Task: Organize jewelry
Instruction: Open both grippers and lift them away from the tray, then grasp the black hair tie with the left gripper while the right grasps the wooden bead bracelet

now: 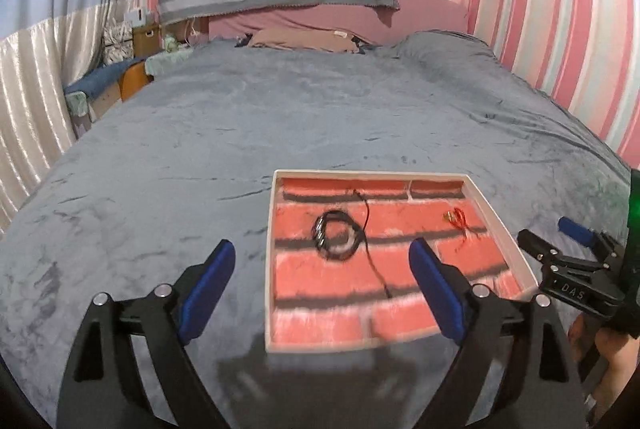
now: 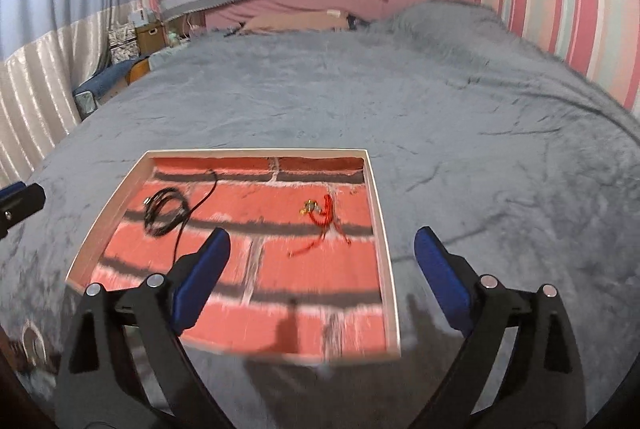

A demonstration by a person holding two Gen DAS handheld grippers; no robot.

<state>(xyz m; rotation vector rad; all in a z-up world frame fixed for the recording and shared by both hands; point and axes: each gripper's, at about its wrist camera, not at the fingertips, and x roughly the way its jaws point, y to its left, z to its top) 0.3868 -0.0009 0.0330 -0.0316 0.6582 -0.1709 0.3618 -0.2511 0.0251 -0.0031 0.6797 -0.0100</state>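
A shallow white-rimmed tray with a red brick-pattern floor lies on the grey bed; it also shows in the right wrist view. In it lie a coiled black cord necklace at the left and a red string bracelet with a gold charm at the right. My left gripper is open and empty, above the tray's near left part. My right gripper is open and empty, above the tray's near right edge, and also shows in the left wrist view.
The grey blanket covers the whole bed. Pillows and a striped cloth are at the headboard. A pink striped wall runs along the right, curtains and a bedside stand along the left. A pale ring-shaped thing lies at the near left.
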